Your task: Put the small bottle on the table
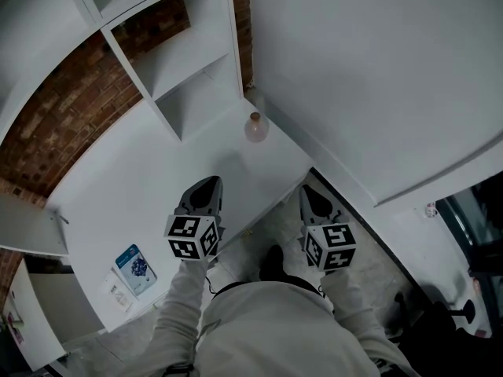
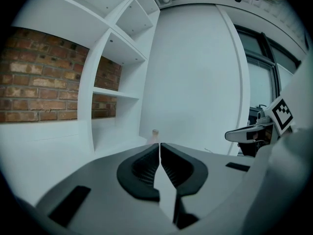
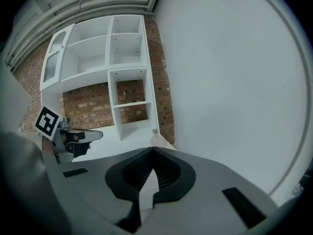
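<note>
Red-brown brick wall, far left, behind the furniture; blue-and-white printed packet, flat on the near left end of the plain white worktop, with a smaller white item just beside it, too small to tell; open white cubby shelf unit, standing at the back of the worktop, compartments bare; left claw, grey with a black-and-white marker cube, held over the worktop's near edge by a pale-sleeved arm, its jaws pressed together in the left gripper view with nothing between them; small clear pink-tinted bottle with a pale cap, upright on the worktop at its far right corner, near the foot of the shelf unit and next to the wall panel, well apart from both claws, seen over each claw's tips in the two gripper views; right claw, same make, held over the speckled grey floor off the worktop's edge, jaws closed tip to tip and empty; large smooth white wall panel, filling the right
</note>
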Available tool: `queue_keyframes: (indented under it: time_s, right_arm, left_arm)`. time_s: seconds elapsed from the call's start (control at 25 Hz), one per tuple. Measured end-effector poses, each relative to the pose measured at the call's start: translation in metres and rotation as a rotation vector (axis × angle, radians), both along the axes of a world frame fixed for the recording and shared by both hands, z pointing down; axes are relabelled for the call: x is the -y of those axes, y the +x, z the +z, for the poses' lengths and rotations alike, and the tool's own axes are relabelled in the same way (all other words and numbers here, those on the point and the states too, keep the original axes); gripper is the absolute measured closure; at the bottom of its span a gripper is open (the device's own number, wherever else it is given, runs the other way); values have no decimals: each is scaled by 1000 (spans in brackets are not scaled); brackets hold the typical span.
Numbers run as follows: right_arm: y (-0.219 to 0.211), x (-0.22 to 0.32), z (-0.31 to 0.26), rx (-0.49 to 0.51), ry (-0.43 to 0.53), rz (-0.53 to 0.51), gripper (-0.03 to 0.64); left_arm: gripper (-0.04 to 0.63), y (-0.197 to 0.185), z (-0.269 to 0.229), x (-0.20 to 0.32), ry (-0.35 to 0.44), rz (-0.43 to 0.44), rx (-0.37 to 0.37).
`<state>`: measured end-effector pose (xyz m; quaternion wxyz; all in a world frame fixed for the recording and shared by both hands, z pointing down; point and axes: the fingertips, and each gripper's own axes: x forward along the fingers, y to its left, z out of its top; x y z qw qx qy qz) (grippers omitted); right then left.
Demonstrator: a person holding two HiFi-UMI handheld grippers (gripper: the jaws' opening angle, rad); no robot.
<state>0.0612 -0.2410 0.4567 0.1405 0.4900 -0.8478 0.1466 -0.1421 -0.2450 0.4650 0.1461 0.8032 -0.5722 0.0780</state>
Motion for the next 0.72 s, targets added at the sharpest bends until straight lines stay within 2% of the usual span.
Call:
queue_keyframes:
  time_s: [0.24, 0.72]
  right_arm:
    - [-3, -2, -3, -5, 15, -17, 589]
    - [-3, -4, -5, -7, 32, -48, 589]
  left_arm:
    - [568, -6, -3, -7, 15, -21, -4]
    - [568, -5, 3, -14, -4, -41, 15]
